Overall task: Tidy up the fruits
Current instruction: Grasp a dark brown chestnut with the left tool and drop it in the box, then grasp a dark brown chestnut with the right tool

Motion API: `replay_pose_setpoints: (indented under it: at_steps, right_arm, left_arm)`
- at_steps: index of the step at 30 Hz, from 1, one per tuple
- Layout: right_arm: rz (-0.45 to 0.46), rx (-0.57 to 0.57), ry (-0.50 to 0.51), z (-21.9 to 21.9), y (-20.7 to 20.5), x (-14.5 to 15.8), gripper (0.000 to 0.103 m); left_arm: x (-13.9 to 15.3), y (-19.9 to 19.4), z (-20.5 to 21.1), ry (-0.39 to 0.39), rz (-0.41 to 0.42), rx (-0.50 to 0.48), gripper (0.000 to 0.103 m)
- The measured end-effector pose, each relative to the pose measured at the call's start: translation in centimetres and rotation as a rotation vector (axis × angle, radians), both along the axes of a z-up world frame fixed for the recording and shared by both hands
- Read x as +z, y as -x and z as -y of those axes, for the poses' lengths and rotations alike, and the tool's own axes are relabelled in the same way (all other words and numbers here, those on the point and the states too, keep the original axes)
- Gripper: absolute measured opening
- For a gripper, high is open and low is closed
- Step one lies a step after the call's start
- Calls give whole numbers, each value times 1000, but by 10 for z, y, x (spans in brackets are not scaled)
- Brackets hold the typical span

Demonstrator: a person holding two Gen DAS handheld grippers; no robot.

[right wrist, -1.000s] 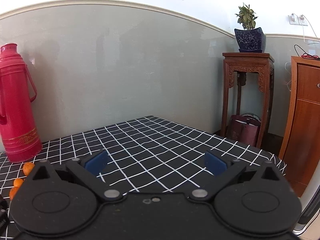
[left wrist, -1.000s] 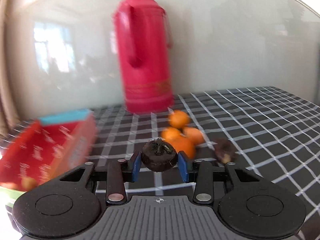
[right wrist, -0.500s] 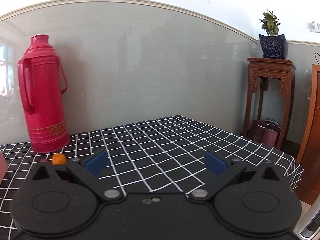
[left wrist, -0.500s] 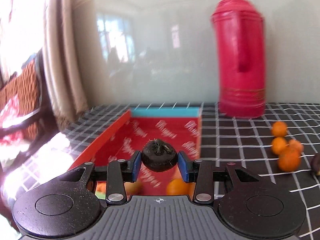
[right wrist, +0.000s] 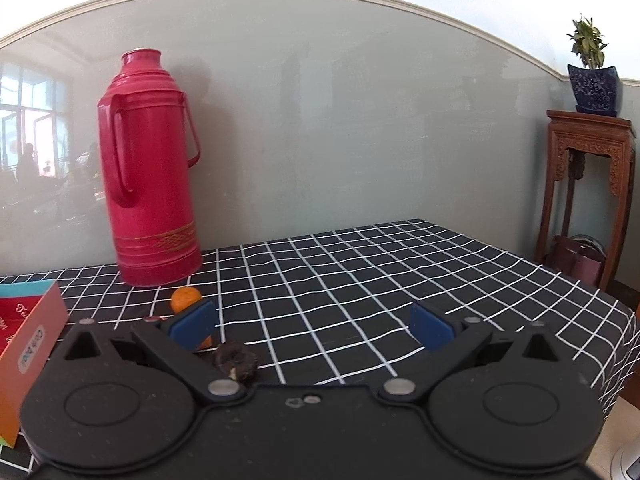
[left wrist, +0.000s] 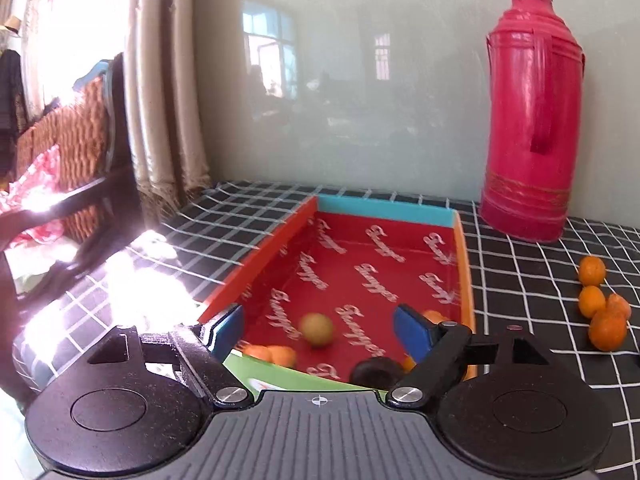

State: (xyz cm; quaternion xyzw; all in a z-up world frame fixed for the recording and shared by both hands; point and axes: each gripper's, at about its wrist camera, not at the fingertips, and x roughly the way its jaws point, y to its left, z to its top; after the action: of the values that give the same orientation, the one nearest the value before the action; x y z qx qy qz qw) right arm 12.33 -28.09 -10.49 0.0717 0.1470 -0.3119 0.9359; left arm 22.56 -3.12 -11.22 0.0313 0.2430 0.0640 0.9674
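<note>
Two kinds of fruit are in play: dark mangosteens and small oranges. One mangosteen (left wrist: pixel 378 372) now lies in the near end of the red box (left wrist: pixel 256 264), just below my left hand-held gripper (left wrist: pixel 318 330), whose jaws have just been opening and now stand wide with nothing between the blue pads. Beside it in the box sit a yellowish round fruit (left wrist: pixel 317 329) and a few oranges (left wrist: pixel 276 354). A second mangosteen (right wrist: pixel 234 360) rests on the worktop (right wrist: pixel 360 272) close under my right hand-held gripper (right wrist: pixel 314 326), which is also spread wide and empty, with an orange (right wrist: pixel 185 298) just beyond its left pad. Four more oranges (left wrist: pixel 602 306) cluster on the worktop to the right of the box.

I judge the mangosteen light, firm-shelled and round, so apt to roll; I would pinch it across its widest middle, stem cap upward. The oranges look softer-skinned and need a gentler squeeze.

Pale script repeats across the box floor, too blurred to read. A small label (right wrist: pixel 32 346) on the box's outer wall is also unreadable. A tall red flask (right wrist: pixel 150 172) stands behind, against the wall, with gold bands but no legible lettering.
</note>
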Motion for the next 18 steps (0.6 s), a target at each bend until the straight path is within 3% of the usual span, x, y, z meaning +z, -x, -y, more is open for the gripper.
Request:
replay_pose_setpoints:
  at_steps: [8,12,15,18]
  right_arm:
    - [-23,76,-23,-12,-13,-5,97]
    - [-52,114,-45,-15,-22,-10,97]
    - [-75,144,-68,-17,-28,-13,97]
    - [-82,175,-98,-17,-31,-15,97]
  left_arm:
    - [2,1,-40,33,-7,68,82]
    - [3,8,-53,14,3,87,83]
    - [4,14,-62,-5,18,108,93]
    - [8,21,-73,-19,43,132,96]
